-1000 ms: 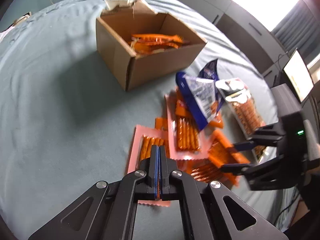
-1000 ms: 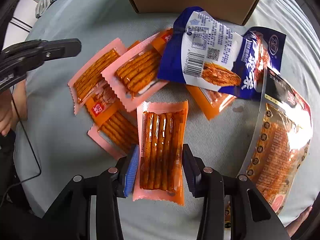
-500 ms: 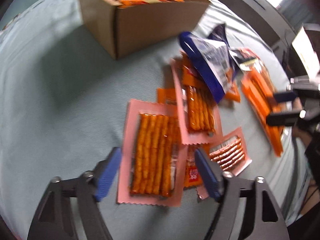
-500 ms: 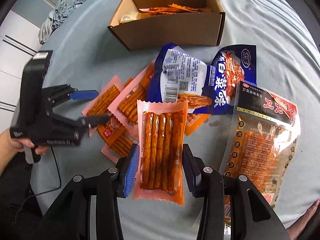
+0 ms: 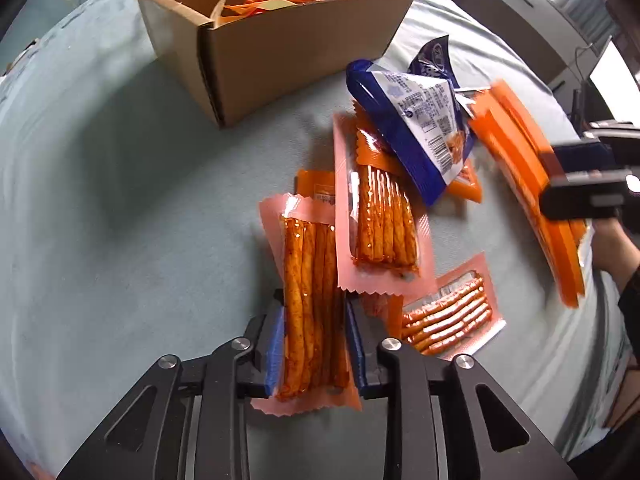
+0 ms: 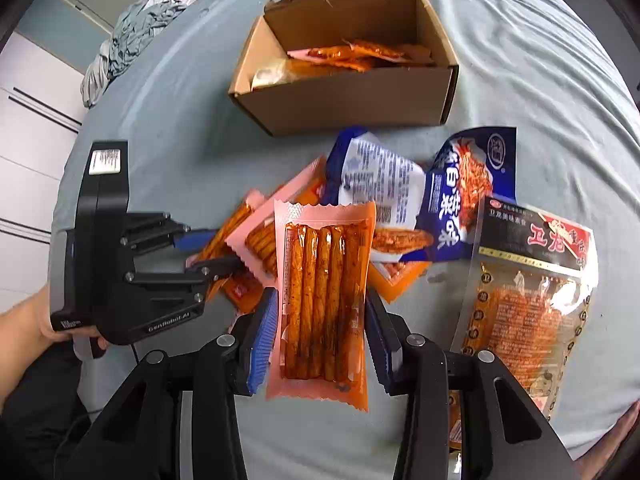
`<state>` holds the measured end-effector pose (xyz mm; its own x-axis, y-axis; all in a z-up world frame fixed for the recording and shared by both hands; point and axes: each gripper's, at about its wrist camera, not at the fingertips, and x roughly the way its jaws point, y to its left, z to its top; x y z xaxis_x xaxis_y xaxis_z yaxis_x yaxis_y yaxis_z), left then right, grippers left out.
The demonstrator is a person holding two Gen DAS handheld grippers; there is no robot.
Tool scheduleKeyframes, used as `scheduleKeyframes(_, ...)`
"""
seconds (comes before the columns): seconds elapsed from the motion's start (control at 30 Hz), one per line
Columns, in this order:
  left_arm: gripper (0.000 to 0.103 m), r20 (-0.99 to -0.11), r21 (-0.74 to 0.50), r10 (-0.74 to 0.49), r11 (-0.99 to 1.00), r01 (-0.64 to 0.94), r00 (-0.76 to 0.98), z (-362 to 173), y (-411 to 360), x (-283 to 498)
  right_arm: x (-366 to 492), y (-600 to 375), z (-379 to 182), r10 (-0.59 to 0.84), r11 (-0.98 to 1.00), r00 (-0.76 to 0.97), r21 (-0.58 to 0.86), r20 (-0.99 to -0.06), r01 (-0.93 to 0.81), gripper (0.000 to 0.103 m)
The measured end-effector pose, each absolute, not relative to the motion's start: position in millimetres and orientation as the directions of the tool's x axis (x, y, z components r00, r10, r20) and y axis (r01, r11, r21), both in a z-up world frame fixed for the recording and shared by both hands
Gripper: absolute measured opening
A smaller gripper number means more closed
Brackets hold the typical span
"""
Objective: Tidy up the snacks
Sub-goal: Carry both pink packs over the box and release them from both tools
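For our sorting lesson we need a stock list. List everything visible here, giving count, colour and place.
cardboard box: one, brown, far end of the sheet, packets inside
blue bags: two, blue and white, middle of the pile
large bag: one, clear with a black-red top, right of the pile
pink stick packets: four outside the box, two in the pile, one per claw
small orange packets: several, partly buried
sheet: one, pale blue, under everything
left claw: black, blue pads, closed on one of the pink stick packets in the pile
right claw: black, blue pads, holds another above the pile

left gripper (image 5: 315,346), right gripper (image 6: 320,336), jaws clamped
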<state>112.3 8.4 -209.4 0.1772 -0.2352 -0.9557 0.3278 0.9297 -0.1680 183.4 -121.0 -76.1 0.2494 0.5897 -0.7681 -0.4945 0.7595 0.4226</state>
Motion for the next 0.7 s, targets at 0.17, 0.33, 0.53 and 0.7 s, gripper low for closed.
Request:
scheduleKeyframes(0.17, 0.009, -0.909, -0.275, -0.352, 0.908, 0.316, 0.222, -182.9, 29.0, 103.9, 198.5, -121.7, -56.8, 0.6, 0.765, 0.296, 0.426, -0.743, -0.483, 0.04)
scheduleKeyframes(0.33, 0.008, -0.862, -0.343, -0.412, 0.903, 0.26, 0.295, -155.8, 52.5, 106.9, 230.7, -117.5, -31.7, 0.629, 0.762, 0.356, 0.457, -0.691, -0.459, 0.04)
scheduleKeyframes(0.53, 0.007, -0.763, -0.458, -0.507, 0.862, 0.218, 0.402, -120.0, 56.7, 134.3, 264.4, -114.4, -8.2, 0.667, 0.744, 0.415, 0.526, -0.618, -0.411, 0.04)
scheduleKeyframes(0.7, 0.007, -0.663, -0.543, -0.525, 0.828, 0.14, 0.533, -91.7, 70.9, 164.7, 292.2, -105.6, -4.3, 0.657, 0.751, 0.492, 0.558, -0.572, -0.354, 0.045)
